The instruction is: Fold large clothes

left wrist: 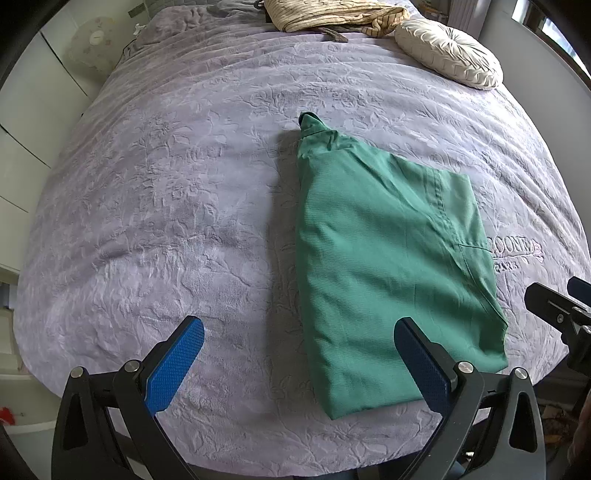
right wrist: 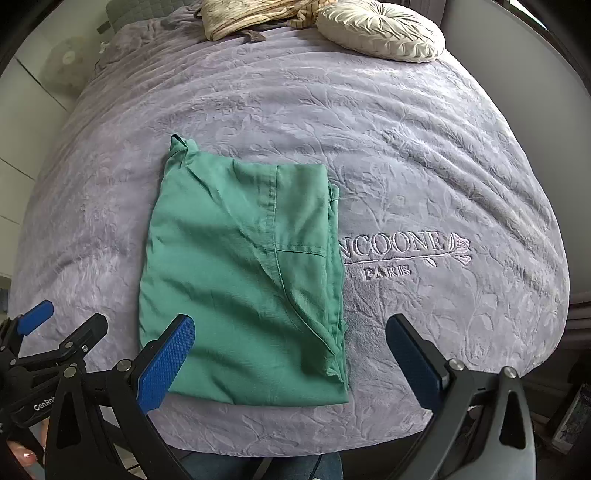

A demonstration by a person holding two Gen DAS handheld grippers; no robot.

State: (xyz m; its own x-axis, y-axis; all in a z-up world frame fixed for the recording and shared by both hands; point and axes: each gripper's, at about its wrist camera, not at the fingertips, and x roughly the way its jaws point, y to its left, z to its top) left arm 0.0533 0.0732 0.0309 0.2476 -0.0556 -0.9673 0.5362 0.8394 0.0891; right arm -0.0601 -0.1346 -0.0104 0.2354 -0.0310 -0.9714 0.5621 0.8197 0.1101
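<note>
Left gripper (left wrist: pixel 299 332), jaws spread wide and holding nothing, poised above the near edge of the bed; its blue ribbed pads (left wrist: pixel 177 363) flank the near end of the folded green garment (left wrist: pixel 384 258) without touching it. Right gripper (right wrist: pixel 290 330), likewise spread wide and empty, hovers over the same near edge, one pad above the garment's near left corner, the other over bare cover to the right. The garment lies flat on the lilac embossed bedspread (left wrist: pixel 166 192), folded into a long panel that runs from near to far; a collar-like bunch projects at its far left corner, and stacked fabric edges show along its right side in the right wrist view. Just right of the garment, embroidered lettering (right wrist: pixel 402 249) ending "NCOONE / PARIS" is partly covered by the cloth. At the far end of the bed: a round pleated cream cushion (right wrist: pixel 382 31) to the right and a heap of striped beige fabric (left wrist: pixel 325 14) beside it. Each gripper appears at the edge of the other's view.
</note>
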